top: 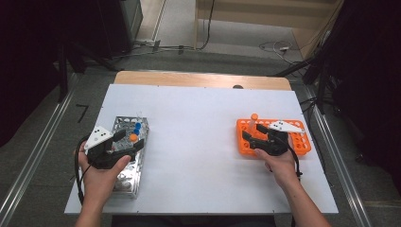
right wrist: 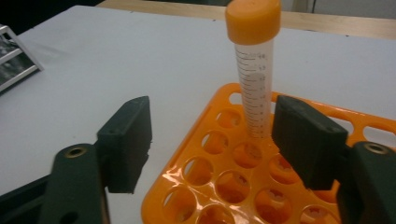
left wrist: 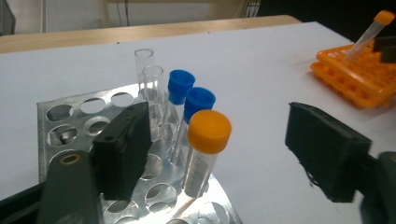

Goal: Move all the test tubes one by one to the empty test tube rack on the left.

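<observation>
Left claw (left wrist: 219,154) stood spread around an orange-capped tube (left wrist: 204,149) in the metal rack (left wrist: 65,116). Right claw (right wrist: 224,144) stood spread over the orange rack (right wrist: 205,182), a tube (right wrist: 254,70) at its 1 o'clock.

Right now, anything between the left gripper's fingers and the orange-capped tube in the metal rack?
Nothing visible. The left gripper is open, and the orange-capped tube stands upright in the metal rack in the gap between its fingers. The two blue-capped tubes stand just behind it, not in the path.
</observation>
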### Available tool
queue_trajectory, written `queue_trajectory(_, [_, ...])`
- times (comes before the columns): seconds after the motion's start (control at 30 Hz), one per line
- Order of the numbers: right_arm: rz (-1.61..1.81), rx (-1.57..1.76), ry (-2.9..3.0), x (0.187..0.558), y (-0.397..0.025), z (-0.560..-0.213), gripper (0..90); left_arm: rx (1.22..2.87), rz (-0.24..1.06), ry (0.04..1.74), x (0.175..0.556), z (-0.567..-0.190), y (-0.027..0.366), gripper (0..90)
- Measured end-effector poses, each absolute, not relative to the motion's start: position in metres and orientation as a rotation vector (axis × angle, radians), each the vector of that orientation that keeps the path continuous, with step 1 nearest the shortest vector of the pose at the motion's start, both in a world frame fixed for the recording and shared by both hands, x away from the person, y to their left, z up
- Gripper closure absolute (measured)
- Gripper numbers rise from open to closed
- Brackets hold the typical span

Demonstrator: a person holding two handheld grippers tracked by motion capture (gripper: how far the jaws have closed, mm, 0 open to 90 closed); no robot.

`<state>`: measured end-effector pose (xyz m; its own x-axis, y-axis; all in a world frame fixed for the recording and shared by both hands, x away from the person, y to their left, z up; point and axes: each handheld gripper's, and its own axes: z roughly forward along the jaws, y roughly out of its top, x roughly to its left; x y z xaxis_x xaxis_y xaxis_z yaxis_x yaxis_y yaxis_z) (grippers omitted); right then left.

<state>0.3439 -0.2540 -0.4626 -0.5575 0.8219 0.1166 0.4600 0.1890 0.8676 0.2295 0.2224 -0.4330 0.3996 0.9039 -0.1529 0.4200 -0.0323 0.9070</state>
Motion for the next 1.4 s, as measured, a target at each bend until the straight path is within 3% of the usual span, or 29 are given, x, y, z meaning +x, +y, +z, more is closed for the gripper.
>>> queue_trajectory(0.13, [1.294, 1.236, 2.086, 0.349, -0.254, -0.467, 42.5, 1.609, 0.593, 1.162, 0.226, -0.430, 0.220, 11.8])
queue_trajectory(0.33, [1.248, 1.269, 2.067, 0.357, -0.252, -0.472, 53.4, 1.597, 0.583, 1.110, 0.222, -0.425, 0.211, 10.2])
queue_trajectory(0.7, [1.143, 1.300, 2.010, 0.365, -0.242, -0.475, 60.7, 1.622, 0.547, 1.053, 0.222, -0.425, 0.187, 10.2])
queue_trajectory(0.97, [1.102, 1.307, 1.950, 0.370, -0.234, -0.477, 72.3, 1.627, 0.535, 1.035, 0.221, -0.425, 0.178, 10.3])
queue_trajectory(1.4, [1.237, 1.222, 1.874, 0.355, -0.244, -0.461, 72.8, 1.647, 0.507, 0.977, 0.223, -0.423, 0.162, 10.4])
